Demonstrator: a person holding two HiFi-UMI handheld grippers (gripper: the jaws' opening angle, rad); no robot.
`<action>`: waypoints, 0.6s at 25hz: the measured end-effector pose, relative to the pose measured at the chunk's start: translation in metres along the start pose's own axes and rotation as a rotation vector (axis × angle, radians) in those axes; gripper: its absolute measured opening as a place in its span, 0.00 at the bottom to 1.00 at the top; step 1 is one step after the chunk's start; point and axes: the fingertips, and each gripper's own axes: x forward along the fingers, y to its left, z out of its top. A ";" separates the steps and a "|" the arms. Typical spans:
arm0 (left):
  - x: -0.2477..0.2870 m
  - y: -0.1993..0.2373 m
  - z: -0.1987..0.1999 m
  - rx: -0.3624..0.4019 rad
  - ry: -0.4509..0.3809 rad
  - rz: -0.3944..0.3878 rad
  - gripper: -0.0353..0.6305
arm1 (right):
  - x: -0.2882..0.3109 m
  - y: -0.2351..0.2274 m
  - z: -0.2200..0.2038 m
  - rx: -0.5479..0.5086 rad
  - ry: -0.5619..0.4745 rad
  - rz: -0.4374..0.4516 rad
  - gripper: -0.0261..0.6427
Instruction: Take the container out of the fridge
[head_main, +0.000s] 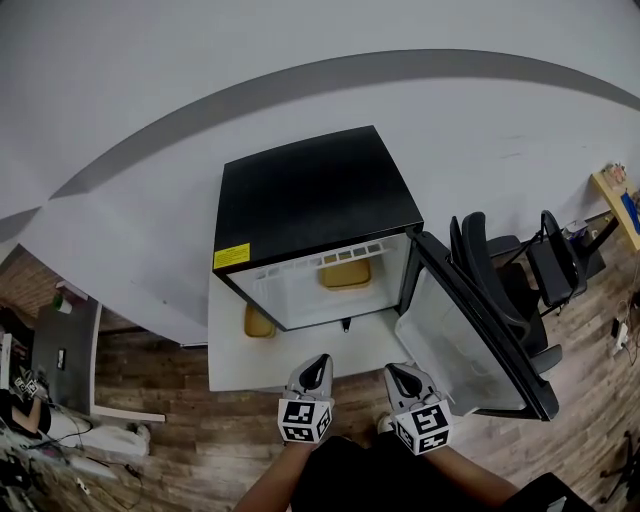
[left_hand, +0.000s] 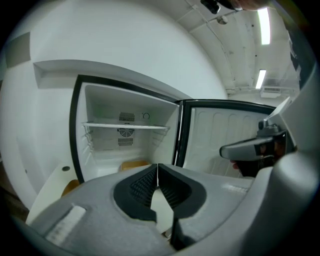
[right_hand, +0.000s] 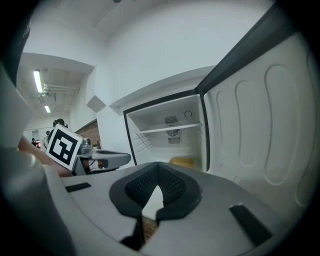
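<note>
- Black fridge (head_main: 300, 200) is standing on a white tabletop (head_main: 300, 372), its door (head_main: 455, 330) hanging wide open to the right.
- Yellow container (head_main: 345, 275) is sitting on the fridge floor, below the wire shelf (left_hand: 125, 126). In the head view the fridge's top is cutting off its back part. In both gripper views it is showing only as a low yellow strip above the claw bodies. Its lid and contents are too small to tell.
- Left claw (head_main: 318, 362) is hovering over the tabletop's front edge and pointing at the opening. Its jaws are pressing together with nothing between them.
- Right claw (head_main: 397, 372) is hovering just beside it, near the door's inner face. Its jaw tips are meeting too, gripping nothing.
- Both claws are well apart from the container.
- A second yellow thing (head_main: 259, 322) is lying on the tabletop at the fridge's left side, partly hidden by the cabinet. I cannot tell what it is.
- A dark chair (head_main: 500, 262) is standing behind the door, which is cutting off its lower part.
</note>
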 end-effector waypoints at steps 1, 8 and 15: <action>0.007 0.002 -0.001 0.013 0.013 -0.013 0.08 | 0.002 -0.001 0.001 0.003 -0.001 -0.004 0.03; 0.048 0.024 -0.014 0.124 0.095 -0.053 0.08 | 0.011 -0.002 0.016 -0.004 -0.009 -0.034 0.03; 0.100 0.065 -0.034 0.087 0.175 -0.031 0.08 | 0.016 -0.020 0.019 0.030 0.002 -0.094 0.03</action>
